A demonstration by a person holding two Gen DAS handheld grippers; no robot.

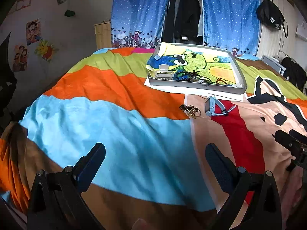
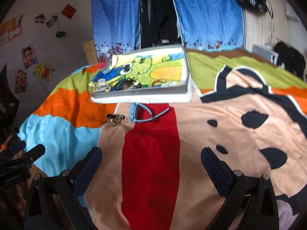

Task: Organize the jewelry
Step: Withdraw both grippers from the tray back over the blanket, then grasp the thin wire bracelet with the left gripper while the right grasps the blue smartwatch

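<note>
1. Both grippers hang low over the bed (image 1: 119, 126), well short of the jewelry. The left gripper (image 1: 155, 153) has its fingers spread wide with nothing between them, and the right gripper (image 2: 151, 155) is the same: wide and empty.

2. I judge the sorting to be partly done. The shallow grey-white box (image 1: 197, 86) at the far side of the bed already holds a pale claw hair clip (image 1: 163, 73), dark beaded strands (image 1: 189, 75) and some thin hair ties near its front wall. It sits on a white sheet and is lined with a crayon drawing of a green creature.

3. Two things lie loose on the cover, just in front of the box: a small gold-and-black tangle of jewelry (image 2: 116, 118) and, beside it, a pale blue watch (image 2: 143, 113) with its strap splayed open.

4. The next move looks like a reach forward to one of these. The right gripper seems better lined up with the watch.

5. The tangle is small, glinting and wiry, so it calls for a low pinch without catching the soft, wrinkled fabric. The watch has a boxy, hard-looking body and a bendy strap; the body is the surer hold.
</note>
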